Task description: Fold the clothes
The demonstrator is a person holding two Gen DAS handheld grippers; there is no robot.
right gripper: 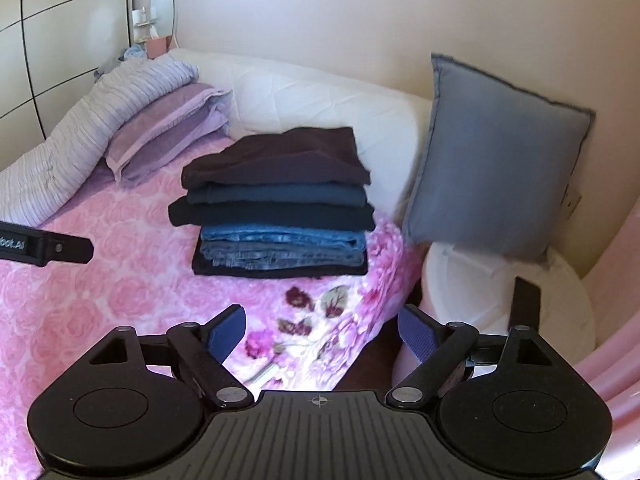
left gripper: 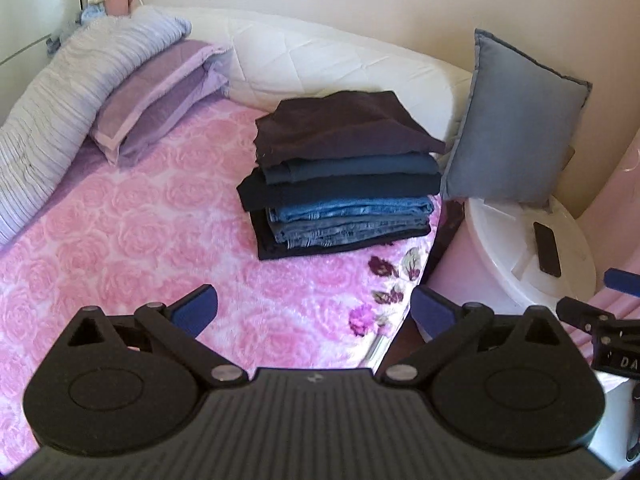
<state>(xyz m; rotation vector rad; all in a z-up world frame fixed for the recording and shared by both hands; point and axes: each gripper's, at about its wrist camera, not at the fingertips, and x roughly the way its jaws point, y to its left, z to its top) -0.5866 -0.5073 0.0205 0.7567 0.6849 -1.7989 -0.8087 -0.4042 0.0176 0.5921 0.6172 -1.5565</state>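
Note:
A stack of folded clothes (left gripper: 344, 176) (right gripper: 276, 204) sits on the pink rose-patterned blanket (left gripper: 140, 240) (right gripper: 120, 280), near the bed's right edge. A dark purple garment lies on top, dark blue pieces and blue jeans under it. My left gripper (left gripper: 314, 308) hangs open above the blanket, in front of the stack, with nothing between its blue pads. My right gripper (right gripper: 322, 330) is open too and holds nothing, over the bed's flowered corner. Each gripper's fingers show at the edge of the other's view.
A grey-blue cushion (left gripper: 516, 128) (right gripper: 492, 172) leans on the wall right of the stack. A white round stand (left gripper: 520, 240) below it carries a dark phone (left gripper: 547, 249). Lilac pillows (left gripper: 160, 96) and a ribbed lilac cover (left gripper: 60, 92) lie at the back left, before a white quilted headboard (left gripper: 320, 60).

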